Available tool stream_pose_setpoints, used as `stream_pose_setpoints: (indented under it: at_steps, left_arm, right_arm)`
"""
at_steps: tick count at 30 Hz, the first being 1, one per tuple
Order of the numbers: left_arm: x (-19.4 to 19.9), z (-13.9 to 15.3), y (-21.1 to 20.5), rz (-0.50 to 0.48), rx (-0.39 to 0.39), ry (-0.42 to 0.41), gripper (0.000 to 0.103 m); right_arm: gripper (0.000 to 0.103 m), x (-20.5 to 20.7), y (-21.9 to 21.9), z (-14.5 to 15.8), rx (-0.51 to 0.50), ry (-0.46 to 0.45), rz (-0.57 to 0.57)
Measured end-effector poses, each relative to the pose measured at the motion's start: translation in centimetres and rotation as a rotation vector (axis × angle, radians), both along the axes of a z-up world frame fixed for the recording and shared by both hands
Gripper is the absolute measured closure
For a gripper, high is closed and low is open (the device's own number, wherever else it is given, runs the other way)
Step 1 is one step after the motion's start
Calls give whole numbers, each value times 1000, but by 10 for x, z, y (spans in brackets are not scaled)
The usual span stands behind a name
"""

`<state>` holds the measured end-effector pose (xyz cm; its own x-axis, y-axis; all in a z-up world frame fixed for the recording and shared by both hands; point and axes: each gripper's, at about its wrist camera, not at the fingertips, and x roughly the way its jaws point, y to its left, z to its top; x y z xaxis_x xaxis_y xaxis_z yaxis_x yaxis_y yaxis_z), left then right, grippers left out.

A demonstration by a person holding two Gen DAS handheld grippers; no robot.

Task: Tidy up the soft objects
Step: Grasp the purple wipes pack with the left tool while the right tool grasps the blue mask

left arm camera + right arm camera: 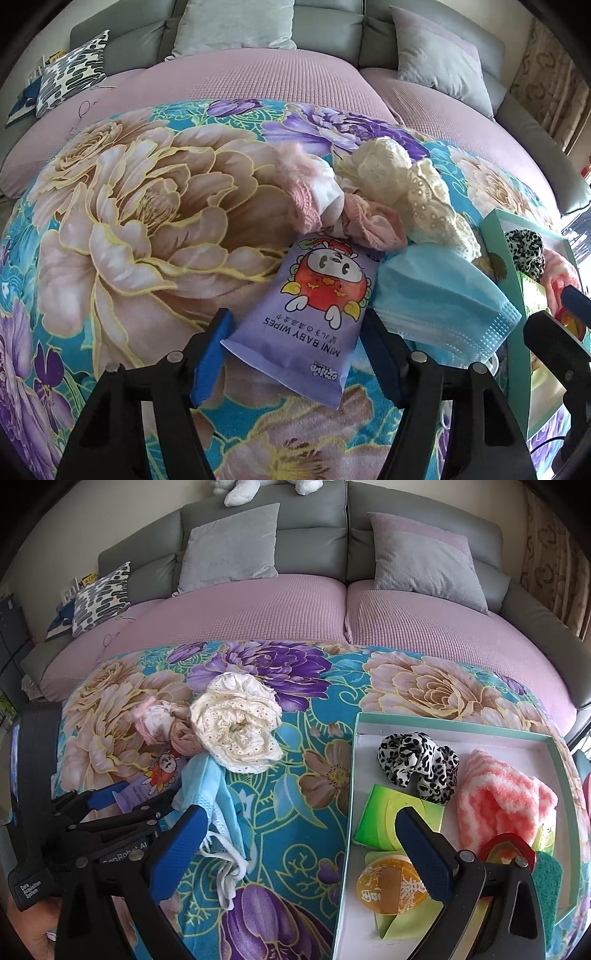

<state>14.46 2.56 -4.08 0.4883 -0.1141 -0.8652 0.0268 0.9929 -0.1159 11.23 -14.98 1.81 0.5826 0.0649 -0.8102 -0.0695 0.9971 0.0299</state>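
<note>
Left wrist view
Wipes pack: the purple baby-wipes pack (pixel 314 306) lies flat on the floral blanket (pixel 140 206), its near end reaching between the two blue pads.
Left jaws: the left gripper (pixel 295 354) stands partly open astride the pack's near end. The left pad (pixel 212 354) sits at the pack's edge and the right pad (pixel 380 354) just beside it, but I cannot tell that either presses — I read it as not yet gripped.
Neighbours: blue face mask (pixel 439 299) at 3 o'clock of the pack, touching it; pink cloth bundle (pixel 317 195) at 12 o'clock; cream lace roll (pixel 402 177) at 1 o'clock.
Handling: the pack looks light, pliant and slick-skinned. Judged best taken across its narrow width near the end seam, squeezed gently so it does not squirt out.
Pose: the gripper points steeply down and forward over the blanket.

Right wrist view
Tray: the green-rimmed tray (pixel 454 727) lies at 2 o'clock, holding a leopard-print cloth (pixel 417 766) and a pink striped fluffy cloth (pixel 506 805).
Right jaws: the right gripper (pixel 306 849) is wide open and holds nothing — its right finger hangs over the tray's near corner, its left over the mask.
Pack from here: at 9 o'clock, half hidden behind the other gripper.
Pose: tilted down, hovering between blanket and tray.
</note>
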Motion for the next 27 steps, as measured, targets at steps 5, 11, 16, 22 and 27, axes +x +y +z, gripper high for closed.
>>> stream_pose_setpoints:
  at_steps: [5,11,16,22,27]
  left_arm:
    - [-3,4,2,-6,-15,-1,38]
    - [-15,23,9,-5,-18,-46,39]
    - [-23,40,24,37,-27,-84,39]
    - [-27,50,49,123,-22,-105,39]
    - [-29,51,61,163,-36,-111,39]
  right_arm:
    - [0,0,2,1,15,-3,10]
    - [5,-3,10,2,39,-14,44]
    - [9,-2,18,-2,31,-7,69]
    - [15,2,34,-14,43,26,120]
    - [18,6,47,-27,44,53,150]
